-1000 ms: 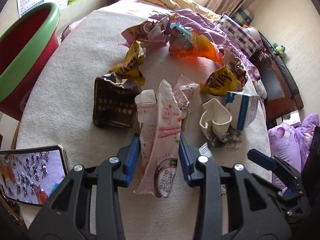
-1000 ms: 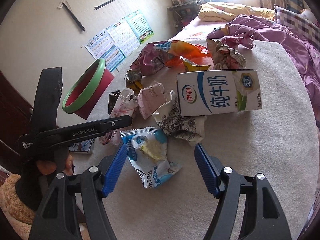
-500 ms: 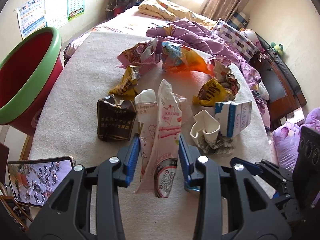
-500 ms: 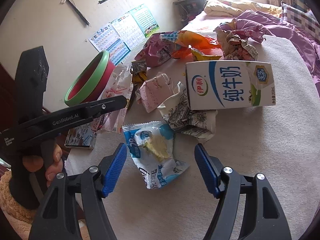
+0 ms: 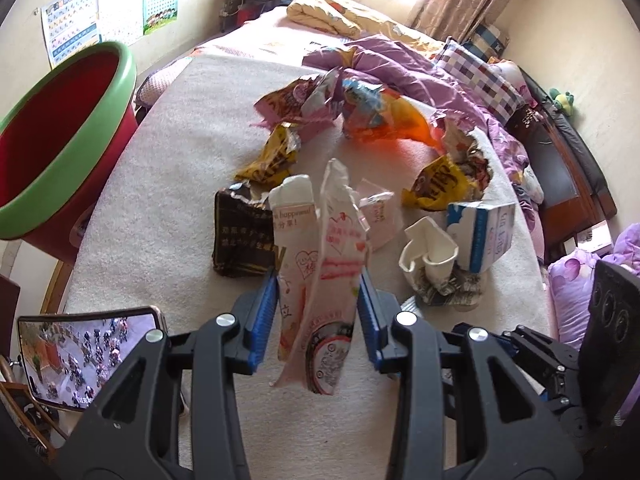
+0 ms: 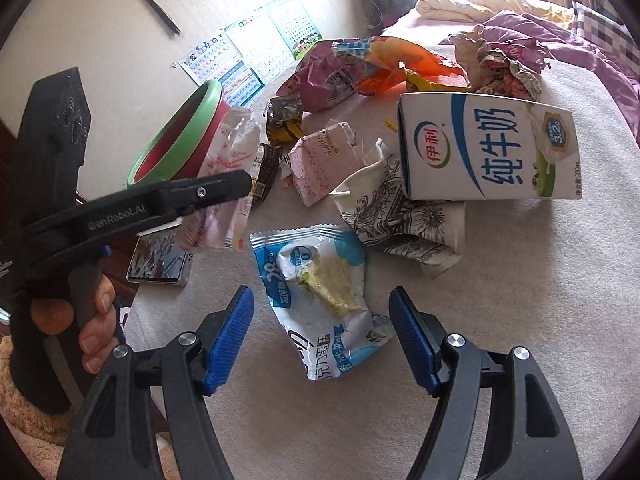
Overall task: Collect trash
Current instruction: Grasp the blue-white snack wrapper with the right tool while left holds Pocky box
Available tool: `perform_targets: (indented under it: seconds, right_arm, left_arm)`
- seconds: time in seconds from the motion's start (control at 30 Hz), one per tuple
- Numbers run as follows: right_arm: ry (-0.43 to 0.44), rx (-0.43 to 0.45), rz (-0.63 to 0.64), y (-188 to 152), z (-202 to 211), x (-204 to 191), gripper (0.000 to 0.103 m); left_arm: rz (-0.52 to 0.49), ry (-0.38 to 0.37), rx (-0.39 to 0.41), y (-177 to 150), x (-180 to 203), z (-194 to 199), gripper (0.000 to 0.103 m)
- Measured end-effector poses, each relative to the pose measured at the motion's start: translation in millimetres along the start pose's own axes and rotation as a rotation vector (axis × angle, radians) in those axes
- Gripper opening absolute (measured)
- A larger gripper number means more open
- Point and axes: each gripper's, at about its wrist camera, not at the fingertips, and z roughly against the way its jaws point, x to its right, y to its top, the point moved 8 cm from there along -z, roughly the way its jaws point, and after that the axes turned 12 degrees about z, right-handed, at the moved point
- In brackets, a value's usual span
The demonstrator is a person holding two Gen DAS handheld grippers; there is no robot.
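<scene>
My left gripper (image 5: 318,312) is shut on a pink and white wrapper (image 5: 324,280) and holds it above the cream blanket (image 5: 180,184). The same wrapper (image 6: 228,184) shows in the right wrist view, lifted beside the left gripper's black arm. My right gripper (image 6: 322,332) is open, its blue pads on either side of a blue and white snack packet (image 6: 320,300) lying flat. A red basin with a green rim (image 5: 52,140) stands at the left, off the blanket's edge.
More trash lies on the blanket: a milk carton (image 6: 488,148), a crumpled patterned paper cup (image 6: 400,216), a dark brown bag (image 5: 240,236), yellow, pink and orange wrappers (image 5: 360,108). A phone (image 5: 84,356) lies at the near left. Purple bedding (image 5: 420,64) lies behind.
My left gripper has lifted the pink wrapper higher off the blanket and drawn back. My right gripper has stayed open around the blue packet.
</scene>
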Motion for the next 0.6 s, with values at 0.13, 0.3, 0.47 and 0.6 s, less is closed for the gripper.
perform_targets:
  seconds: [0.13,0.3,0.47,0.6]
  right_arm:
    - [0.000,-0.017,0.000,-4,-3,1,0.065]
    - [0.005,-0.032,-0.002,-8,-8,0,0.046]
    - [0.006,-0.005,0.009,-4,-3,-6,0.028]
    - [0.022,0.052,0.014,9,8,-12,0.026]
  left_arm:
    - [-0.001,0.006,-0.013,-1,-2,-4,0.036]
    - [0.003,0.009,-0.037,-4,-5,-11,0.038]
    - [0.000,-0.002,-0.036,-5,-5,-11,0.031]
    - [-0.001,-0.010,-0.004,-2,-7,-2,0.028]
